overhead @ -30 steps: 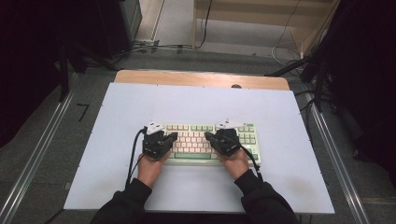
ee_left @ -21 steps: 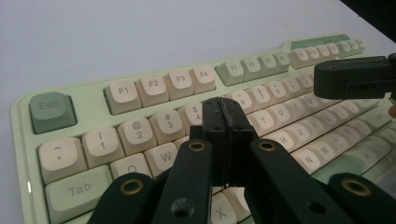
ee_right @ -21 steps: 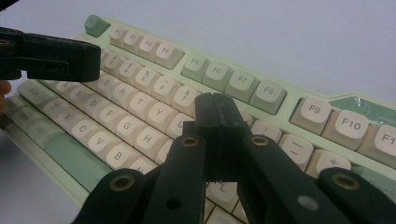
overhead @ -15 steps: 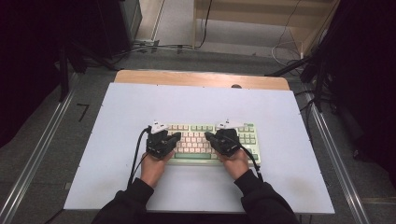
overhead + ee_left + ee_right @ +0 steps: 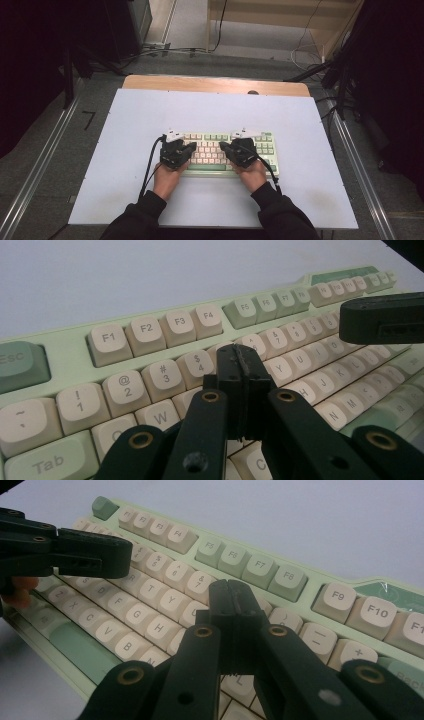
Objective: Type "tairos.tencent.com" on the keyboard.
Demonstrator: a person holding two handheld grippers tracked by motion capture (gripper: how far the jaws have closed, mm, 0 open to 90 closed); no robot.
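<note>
Nothing had shifted noticeably since the earlier frames. Both grippers hovered over the keyboard (image 5: 225, 152), which lay near the front middle of the white table (image 5: 300, 130). Left gripper (image 5: 239, 365) was clenched empty above the number row; right gripper (image 5: 231, 600) was clenched empty over the letter keys.

In the high view we are finding the keyboard (image 5: 215, 150) legends too small to read, and both gripper bodies are covering its middle rows. In the left gripper view the closed jaws are hiding the keys behind them, and the Tab key (image 5: 47, 462) is running off the lower left edge. In the right gripper view the F-key (image 5: 412, 627) at the right edge is being cut off.
</note>
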